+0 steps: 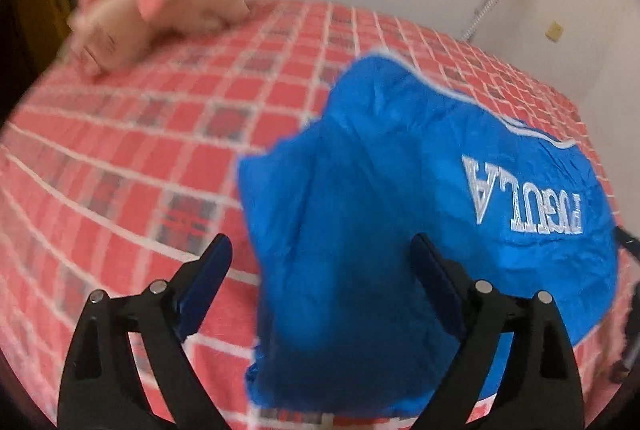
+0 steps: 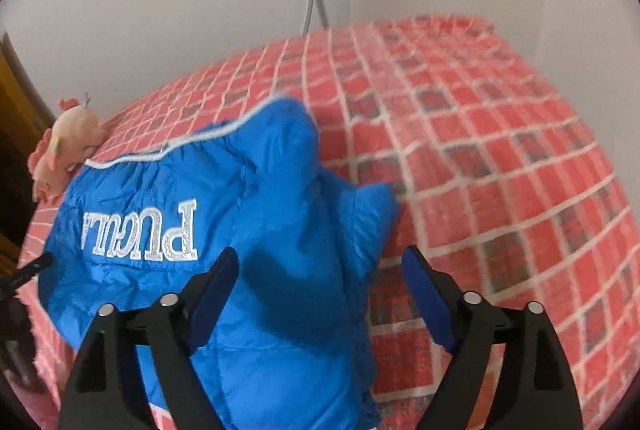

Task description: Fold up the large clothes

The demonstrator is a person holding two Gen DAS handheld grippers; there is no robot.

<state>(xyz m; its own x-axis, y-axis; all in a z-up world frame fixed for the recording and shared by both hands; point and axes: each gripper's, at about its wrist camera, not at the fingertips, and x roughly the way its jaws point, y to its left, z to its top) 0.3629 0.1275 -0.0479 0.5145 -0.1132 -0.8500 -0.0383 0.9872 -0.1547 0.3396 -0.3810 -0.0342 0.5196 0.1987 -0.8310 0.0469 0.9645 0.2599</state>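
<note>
Jacket [image 1: 420, 190] bunched on bed [image 1: 140, 150]. Left gripper [image 1: 322, 262], right gripper [image 2: 320, 274]: fingers spread wide, gripping nothing. Risk: puffy, slick fabric springs apart; loose fold slumps, lies crooked.

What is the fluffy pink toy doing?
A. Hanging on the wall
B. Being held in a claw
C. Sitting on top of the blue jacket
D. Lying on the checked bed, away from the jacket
D. The pink plush toy lies on the red checked bedspread near the wall, with bare bedspread between it and the blue jacket, and no claw touches it.
</note>
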